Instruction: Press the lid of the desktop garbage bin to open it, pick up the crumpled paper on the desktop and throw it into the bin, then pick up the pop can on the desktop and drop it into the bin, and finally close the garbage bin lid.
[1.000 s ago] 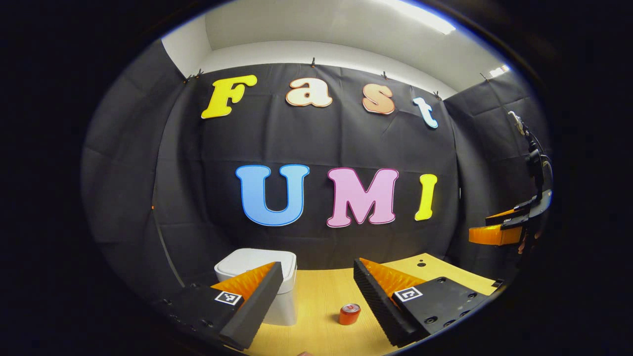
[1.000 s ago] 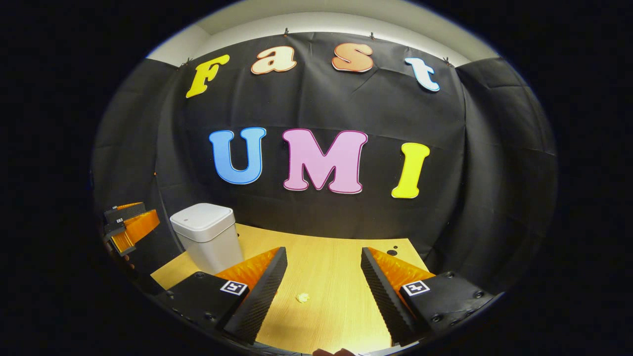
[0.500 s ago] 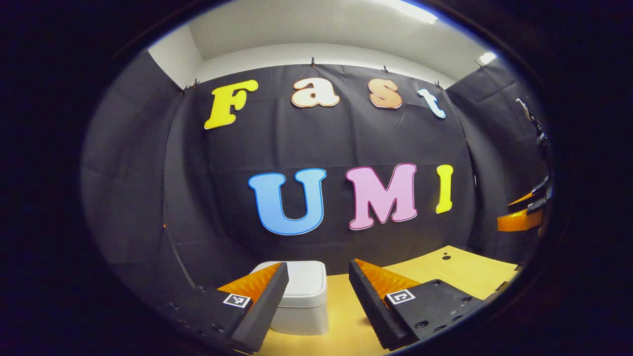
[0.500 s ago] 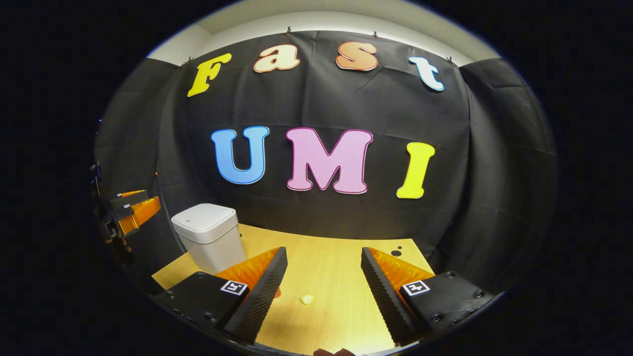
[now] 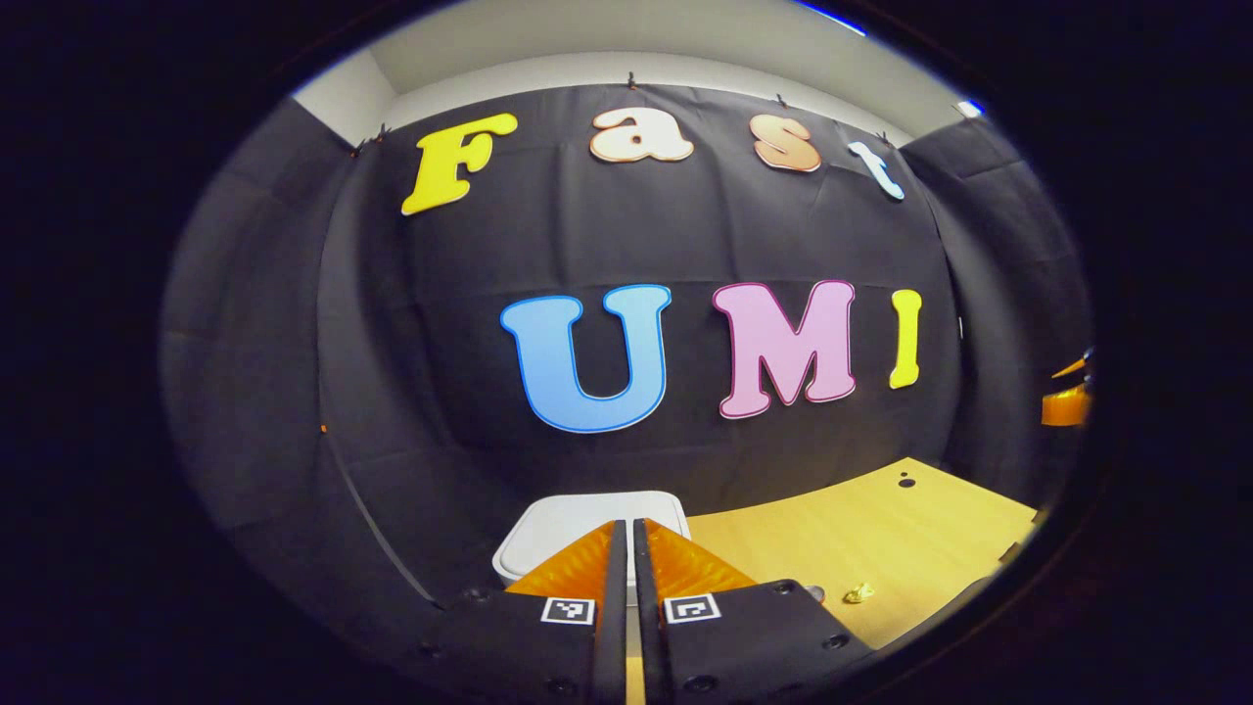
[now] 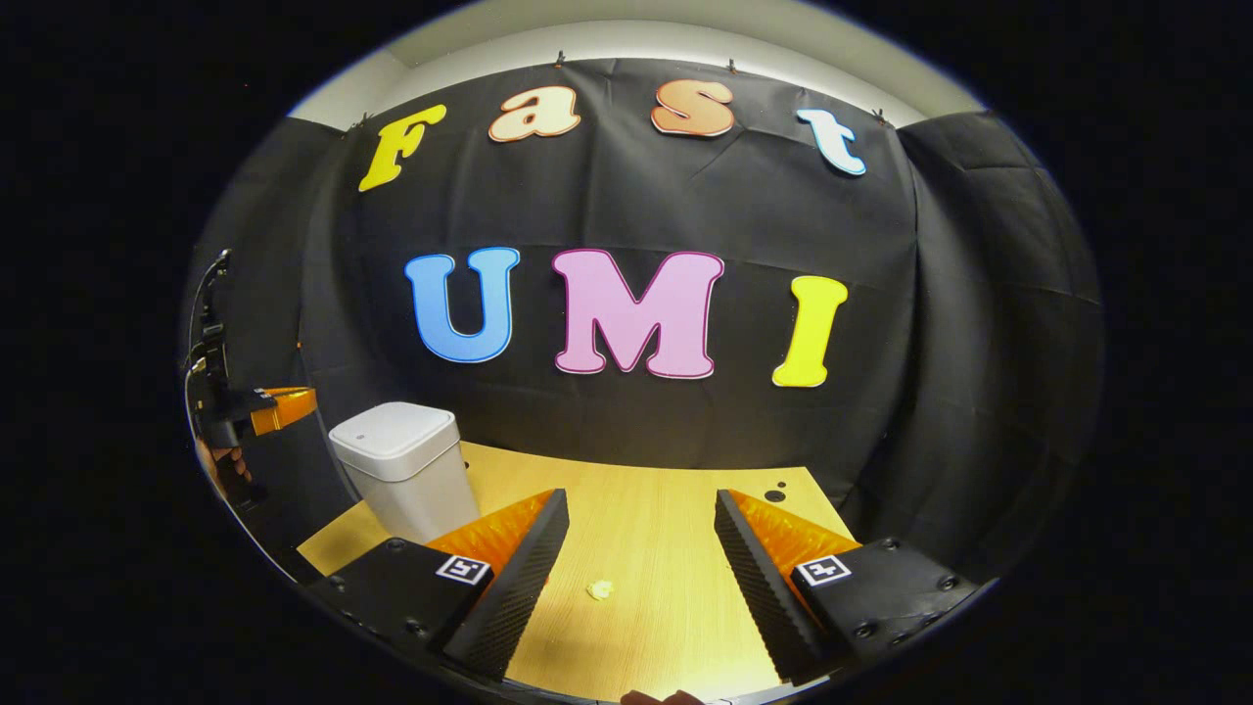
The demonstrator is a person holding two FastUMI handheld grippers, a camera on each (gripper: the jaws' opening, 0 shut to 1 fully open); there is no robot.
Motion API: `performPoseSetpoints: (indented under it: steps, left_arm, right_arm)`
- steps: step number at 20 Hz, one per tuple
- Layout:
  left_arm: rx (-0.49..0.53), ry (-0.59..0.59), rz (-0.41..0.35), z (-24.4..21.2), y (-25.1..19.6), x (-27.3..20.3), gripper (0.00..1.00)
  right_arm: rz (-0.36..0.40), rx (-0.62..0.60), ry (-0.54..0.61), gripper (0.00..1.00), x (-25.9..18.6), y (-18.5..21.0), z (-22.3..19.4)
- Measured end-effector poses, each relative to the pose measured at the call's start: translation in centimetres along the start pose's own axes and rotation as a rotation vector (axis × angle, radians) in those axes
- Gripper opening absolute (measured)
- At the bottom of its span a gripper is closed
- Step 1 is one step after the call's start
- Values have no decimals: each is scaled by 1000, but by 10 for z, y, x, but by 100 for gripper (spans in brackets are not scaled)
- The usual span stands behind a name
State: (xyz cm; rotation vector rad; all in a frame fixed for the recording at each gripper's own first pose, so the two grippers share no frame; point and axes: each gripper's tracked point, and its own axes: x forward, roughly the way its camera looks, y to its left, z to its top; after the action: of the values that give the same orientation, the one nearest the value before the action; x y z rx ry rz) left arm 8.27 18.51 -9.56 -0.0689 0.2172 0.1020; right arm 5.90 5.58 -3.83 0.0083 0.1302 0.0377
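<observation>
The white garbage bin (image 5: 548,529) stands at the table's back left with its lid down. My left gripper (image 5: 626,525) hangs just in front of and above that lid, its fingers shut together with nothing between them. The small crumpled paper (image 5: 859,592) lies on the wooden table (image 5: 881,529) to the right. In the right gripper view the bin (image 6: 401,465) is at the left and the crumpled paper (image 6: 600,588) lies between the open fingers of my right gripper (image 6: 641,504), farther along the table. The left gripper (image 6: 279,406) hovers left of the bin, held by a hand (image 6: 220,470).
Black cloth walls close the table on the back and both sides. Small dark holes (image 6: 778,493) mark the table's far right corner. The right gripper (image 5: 1067,401) shows at the far right edge of the left gripper view.
My left gripper has shut its fingers and swung left until the bin sits straight ahead; the can has slipped out of its view. The right gripper has barely moved.
</observation>
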Motion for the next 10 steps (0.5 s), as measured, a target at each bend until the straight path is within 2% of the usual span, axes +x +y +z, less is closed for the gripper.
performPoseSetpoints:
  steps: [2,5,10]
  left_arm:
    - [-34,25,1,-10,15,15,6]
    - [-8,63,27,-21,39,41,6]
    - [-17,177,-13,-56,46,89,5]
  right_arm:
    - [-12,6,9,97,-1,-6,-4]
    - [-35,17,19,97,-2,-15,-8]
    - [-64,39,30,97,-6,-26,-16]
